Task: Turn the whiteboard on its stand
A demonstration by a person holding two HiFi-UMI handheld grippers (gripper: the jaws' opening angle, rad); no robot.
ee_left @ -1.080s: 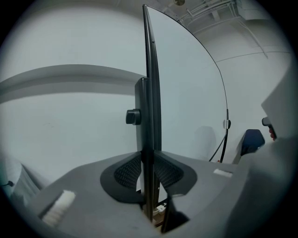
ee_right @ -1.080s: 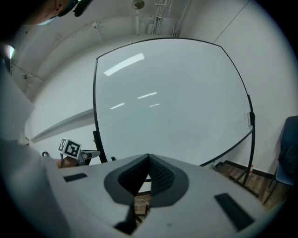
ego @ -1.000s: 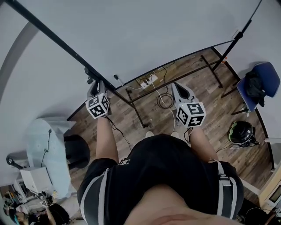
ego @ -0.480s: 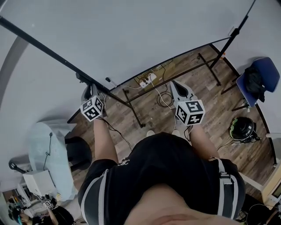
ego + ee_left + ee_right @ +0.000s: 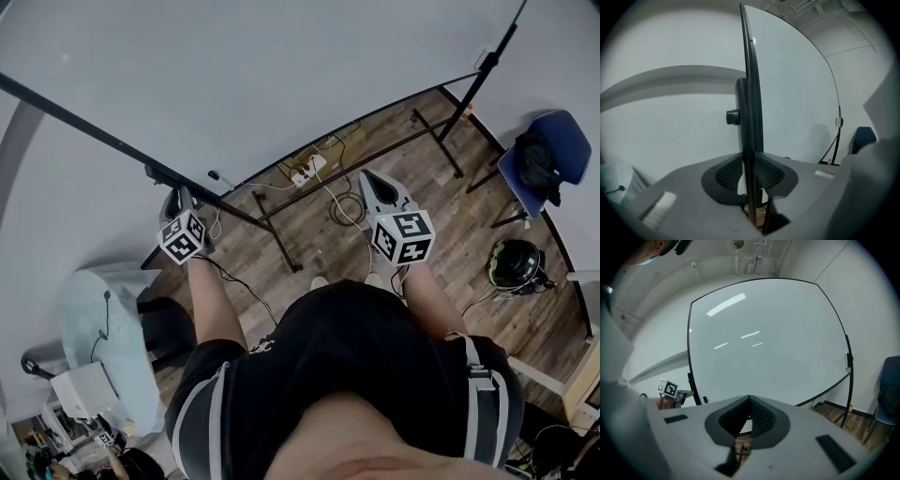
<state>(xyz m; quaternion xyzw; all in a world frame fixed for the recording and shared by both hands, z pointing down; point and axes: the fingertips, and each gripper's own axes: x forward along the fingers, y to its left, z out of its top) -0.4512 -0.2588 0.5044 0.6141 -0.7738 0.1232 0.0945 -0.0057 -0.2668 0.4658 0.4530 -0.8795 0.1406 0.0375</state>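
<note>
1. One whiteboard (image 5: 281, 75) fills the top of the head view. It is white with a thin black frame and hangs on its stand (image 5: 361, 167).
2. The stand shows two black feet on the wooden floor (image 5: 450, 234), joined by one cross bar. An upright post rises at the board's right edge. In the left gripper view, one black knob (image 5: 732, 116) sticks out of the left upright, just beside the frame.
3. Two grippers are in view, each with a marker cube.
4. The left gripper (image 5: 750, 165) is clamped narrowly on the whiteboard's left frame edge. Both ribbed pads (image 5: 729, 172) press the black rail from either side. The board runs edge-on straight up from the jaws.
5. The right gripper (image 5: 750, 401) has its jaws together with nothing between them. It hangs in front of the board's face and touches nothing.
6. One white power strip (image 5: 307, 172) lies on the floor under the board, between the two feet. Cables (image 5: 342, 211) trail from it toward the person.
7. One blue chair (image 5: 562, 141) stands to the right, near the right foot, with a dark bag (image 5: 536, 173) on it.
8. One dark, helmet-like round thing (image 5: 516, 265) sits on the floor near the chair.
9. One pale round table (image 5: 98, 319) stands at the left, below the left gripper and near the board's left end.
</note>
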